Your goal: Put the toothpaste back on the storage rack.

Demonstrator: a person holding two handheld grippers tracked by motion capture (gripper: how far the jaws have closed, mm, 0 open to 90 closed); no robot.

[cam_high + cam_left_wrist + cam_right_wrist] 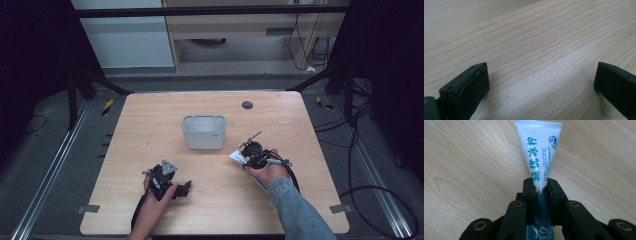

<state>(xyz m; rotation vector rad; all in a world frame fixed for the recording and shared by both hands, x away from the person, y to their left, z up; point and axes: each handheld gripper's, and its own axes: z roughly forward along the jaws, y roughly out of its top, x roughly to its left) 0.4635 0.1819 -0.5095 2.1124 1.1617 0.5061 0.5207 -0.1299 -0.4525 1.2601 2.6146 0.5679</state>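
A white toothpaste tube (539,152) with teal lettering is clamped between the jaws of my right gripper (540,185), its flat crimped end pointing away from the camera over the wooden table. In the high view the tube (237,158) pokes out to the left of the right gripper (250,159), right of the table's middle. My left gripper (186,188) rests low at the front left of the table. Its jaws stand wide apart in the left gripper view, with one pad (472,87) at the left and bare wood between them.
A grey rectangular tub (203,131) stands at the table's middle, behind both grippers. A small dark round spot (247,105) sits near the far edge. Bare wood table (150,125) lies around the tub. Cables run over the floor at the right.
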